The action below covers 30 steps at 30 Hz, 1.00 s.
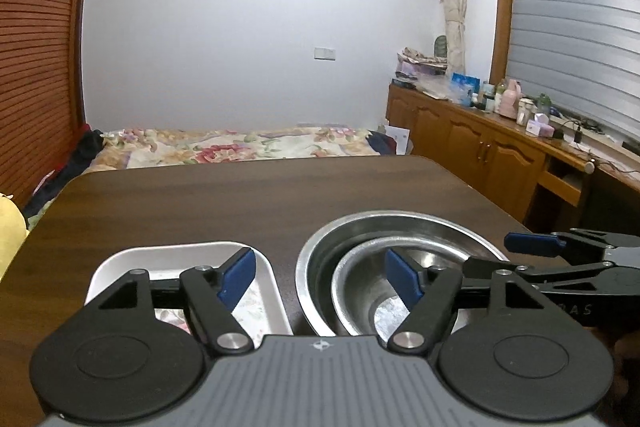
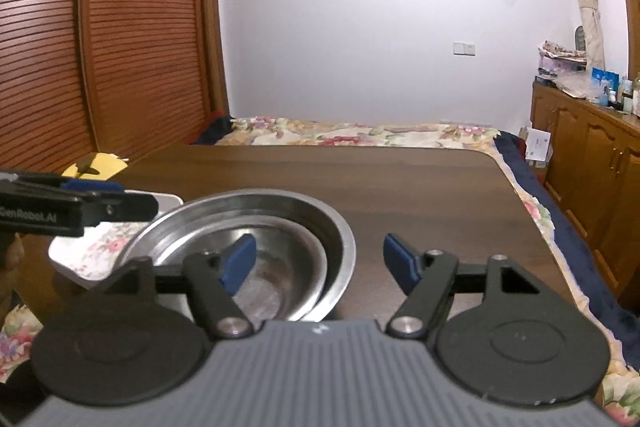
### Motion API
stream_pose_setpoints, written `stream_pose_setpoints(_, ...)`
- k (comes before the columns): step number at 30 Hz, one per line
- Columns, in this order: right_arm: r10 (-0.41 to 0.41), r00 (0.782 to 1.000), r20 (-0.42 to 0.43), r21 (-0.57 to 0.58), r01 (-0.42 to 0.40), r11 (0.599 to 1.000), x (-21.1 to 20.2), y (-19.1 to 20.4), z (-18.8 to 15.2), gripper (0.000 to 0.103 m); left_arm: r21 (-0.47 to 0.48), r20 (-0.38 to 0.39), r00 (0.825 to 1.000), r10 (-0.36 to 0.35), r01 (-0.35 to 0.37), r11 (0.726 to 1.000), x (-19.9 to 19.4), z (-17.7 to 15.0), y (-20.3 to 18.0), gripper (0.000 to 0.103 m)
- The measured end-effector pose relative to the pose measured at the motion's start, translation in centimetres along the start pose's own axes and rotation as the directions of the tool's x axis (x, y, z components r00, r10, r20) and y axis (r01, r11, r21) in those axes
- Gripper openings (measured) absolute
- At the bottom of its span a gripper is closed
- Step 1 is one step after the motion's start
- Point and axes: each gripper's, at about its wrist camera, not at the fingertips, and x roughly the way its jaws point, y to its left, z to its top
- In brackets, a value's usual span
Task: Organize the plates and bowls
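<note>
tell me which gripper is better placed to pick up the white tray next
Left. The left gripper hangs open with one finger already over the white tray. The right gripper is open too, but it straddles the right rim of the nested steel bowls, with the tray beyond them.

A dark wooden table is spread beneath the fingers. Beyond it, a floral bedspread is seen; a cluttered wooden cabinet stands far right.
</note>
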Motion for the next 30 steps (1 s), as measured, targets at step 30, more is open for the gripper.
stream_pose_setpoints(30, 0.048, 0.999, -0.005, 0.101, -0.047, 0.994, 1.6, 0.1, -2.1, 0.043, 0.010, -0.103, 0.995, -0.001, 0.003, 1.000, 1.7, -2.0, -0.5, 0.036)
